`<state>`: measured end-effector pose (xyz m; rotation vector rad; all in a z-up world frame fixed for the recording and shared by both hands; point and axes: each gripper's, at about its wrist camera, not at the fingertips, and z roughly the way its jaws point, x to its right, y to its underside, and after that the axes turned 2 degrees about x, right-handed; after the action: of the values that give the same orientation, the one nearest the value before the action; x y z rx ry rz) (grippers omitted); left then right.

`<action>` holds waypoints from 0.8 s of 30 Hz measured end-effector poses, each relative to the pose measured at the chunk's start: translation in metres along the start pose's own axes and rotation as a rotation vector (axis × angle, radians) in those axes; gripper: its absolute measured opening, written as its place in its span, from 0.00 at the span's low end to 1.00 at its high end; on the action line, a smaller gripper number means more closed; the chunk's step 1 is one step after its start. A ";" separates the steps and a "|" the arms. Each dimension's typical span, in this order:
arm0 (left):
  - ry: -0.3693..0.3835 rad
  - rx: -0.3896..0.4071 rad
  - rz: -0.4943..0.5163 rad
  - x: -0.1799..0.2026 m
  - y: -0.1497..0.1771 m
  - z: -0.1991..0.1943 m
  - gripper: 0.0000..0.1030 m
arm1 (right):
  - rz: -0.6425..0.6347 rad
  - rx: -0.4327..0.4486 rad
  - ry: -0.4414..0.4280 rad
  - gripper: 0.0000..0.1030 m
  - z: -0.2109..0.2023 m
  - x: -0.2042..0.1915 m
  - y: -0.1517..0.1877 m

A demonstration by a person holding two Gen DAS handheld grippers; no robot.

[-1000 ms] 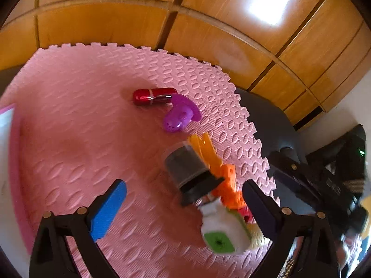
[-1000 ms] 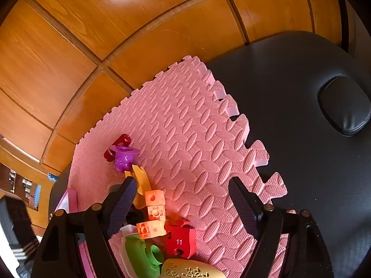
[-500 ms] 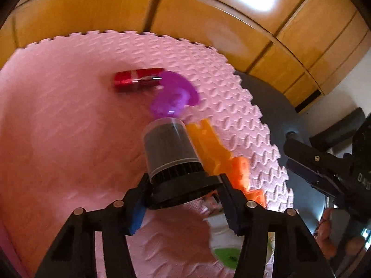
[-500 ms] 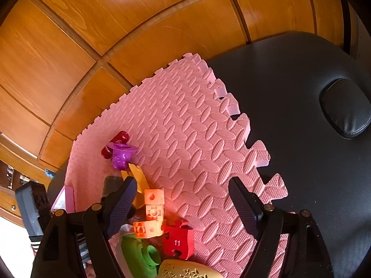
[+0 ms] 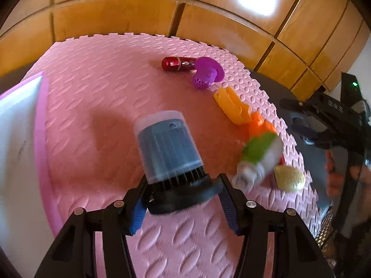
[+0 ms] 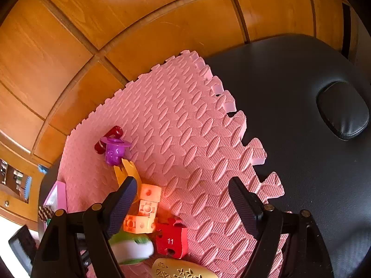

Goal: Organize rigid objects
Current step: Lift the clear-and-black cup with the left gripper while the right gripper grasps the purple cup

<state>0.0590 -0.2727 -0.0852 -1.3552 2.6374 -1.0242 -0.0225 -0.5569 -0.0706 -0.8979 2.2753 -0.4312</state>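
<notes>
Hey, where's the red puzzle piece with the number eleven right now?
In the right wrist view, the red puzzle piece lies on the pink foam mat low in the frame, just right of the orange blocks and above the gold oval case.

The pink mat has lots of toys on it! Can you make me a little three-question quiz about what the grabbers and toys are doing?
1. True or false: the left gripper is shut on the black-capped jar.
2. Which toy touches the red tube? A) purple toy B) red puzzle piece C) gold oval
3. Fill in: the right gripper is ____ and holds nothing.

Key: 1 true; 2 A; 3 open
</notes>
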 end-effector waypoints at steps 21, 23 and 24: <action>0.005 0.071 0.068 0.001 0.024 -0.013 0.54 | -0.071 -0.125 -0.181 0.80 0.042 -0.081 -0.025; 0.011 0.074 0.064 0.000 0.024 -0.012 0.54 | -0.087 -0.152 -0.163 0.79 0.060 -0.097 -0.031; 0.014 0.075 0.063 -0.001 0.024 -0.012 0.54 | -0.090 -0.164 -0.153 0.76 0.068 -0.102 -0.032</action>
<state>0.0380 -0.2554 -0.0890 -1.2463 2.6046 -1.1161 0.0958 -0.5130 -0.0587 -1.0806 2.1586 -0.2084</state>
